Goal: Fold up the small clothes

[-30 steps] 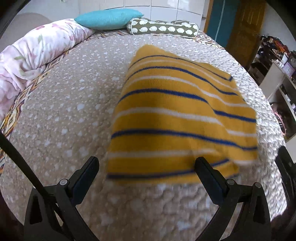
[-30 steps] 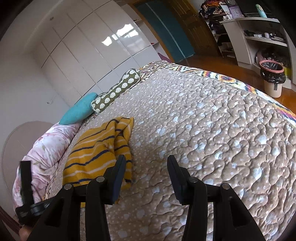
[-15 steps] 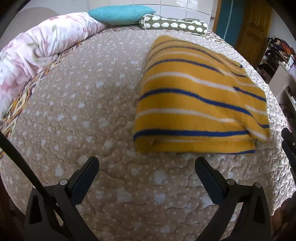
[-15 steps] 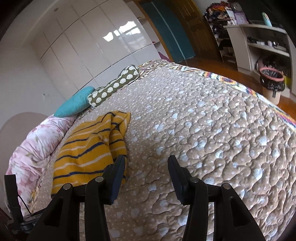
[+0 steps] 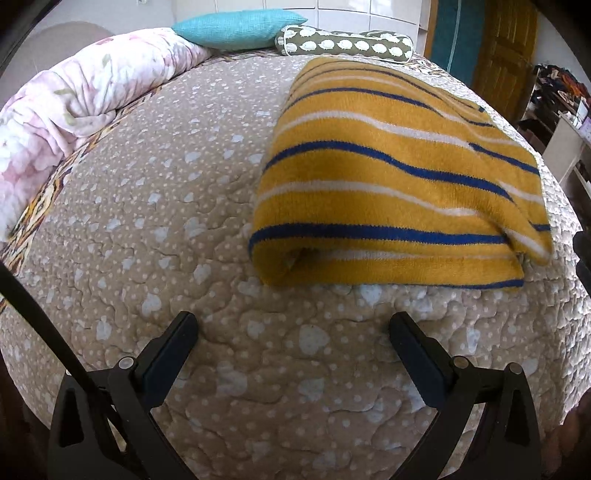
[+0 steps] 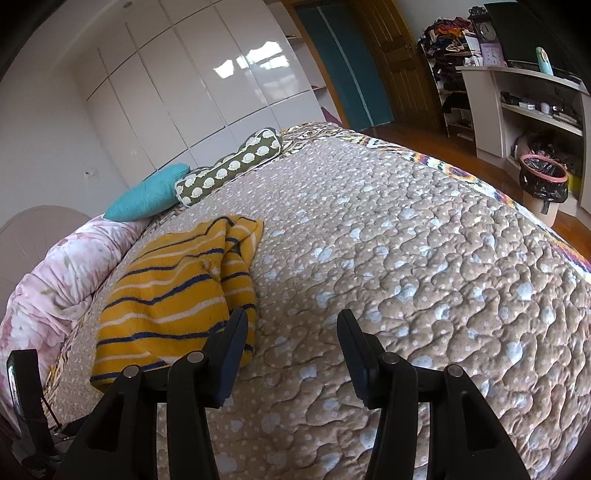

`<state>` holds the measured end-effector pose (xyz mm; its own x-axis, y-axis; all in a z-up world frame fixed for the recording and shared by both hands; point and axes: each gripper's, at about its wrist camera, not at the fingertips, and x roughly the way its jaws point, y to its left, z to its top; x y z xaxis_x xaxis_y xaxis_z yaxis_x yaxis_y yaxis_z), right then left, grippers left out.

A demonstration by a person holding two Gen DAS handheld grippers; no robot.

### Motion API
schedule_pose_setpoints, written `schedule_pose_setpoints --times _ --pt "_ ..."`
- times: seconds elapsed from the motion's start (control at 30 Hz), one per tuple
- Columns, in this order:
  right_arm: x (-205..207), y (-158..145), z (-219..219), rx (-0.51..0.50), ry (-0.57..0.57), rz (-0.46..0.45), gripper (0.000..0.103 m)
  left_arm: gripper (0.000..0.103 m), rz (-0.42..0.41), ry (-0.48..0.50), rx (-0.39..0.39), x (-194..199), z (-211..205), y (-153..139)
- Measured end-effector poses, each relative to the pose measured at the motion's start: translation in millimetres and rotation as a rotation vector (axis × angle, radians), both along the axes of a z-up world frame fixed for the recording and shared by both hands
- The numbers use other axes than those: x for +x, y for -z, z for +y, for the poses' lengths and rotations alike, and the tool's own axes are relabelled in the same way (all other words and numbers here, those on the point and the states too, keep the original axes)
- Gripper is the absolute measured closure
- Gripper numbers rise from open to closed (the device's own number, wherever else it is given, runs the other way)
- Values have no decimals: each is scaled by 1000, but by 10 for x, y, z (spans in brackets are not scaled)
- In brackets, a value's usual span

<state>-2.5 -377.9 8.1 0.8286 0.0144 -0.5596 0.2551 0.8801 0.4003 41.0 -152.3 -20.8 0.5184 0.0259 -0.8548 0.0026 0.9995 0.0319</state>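
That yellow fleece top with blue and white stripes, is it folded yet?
Mostly. The yellow striped fleece top lies doubled over on the beige quilted bedspread. Nothing is held: left gripper and right gripper stand open and empty. Its right edge looks bunched, so tidying may remain.

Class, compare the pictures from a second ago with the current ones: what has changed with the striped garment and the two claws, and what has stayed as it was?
The yellow striped garment was blurred and in motion between the left claw's fingers; now it lies folded on the quilt, clear of the open left claw, which has drawn back. The right claw stays open and empty beside the garment, and the teal pillow and bolster are unmoved.
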Motion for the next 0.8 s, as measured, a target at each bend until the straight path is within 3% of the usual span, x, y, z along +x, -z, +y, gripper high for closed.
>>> schedule_pose_setpoints --times 0.8 --pt "-109 -132 23 -10 -20 -37 45 0 -35 -53 27 -88 -81 6"
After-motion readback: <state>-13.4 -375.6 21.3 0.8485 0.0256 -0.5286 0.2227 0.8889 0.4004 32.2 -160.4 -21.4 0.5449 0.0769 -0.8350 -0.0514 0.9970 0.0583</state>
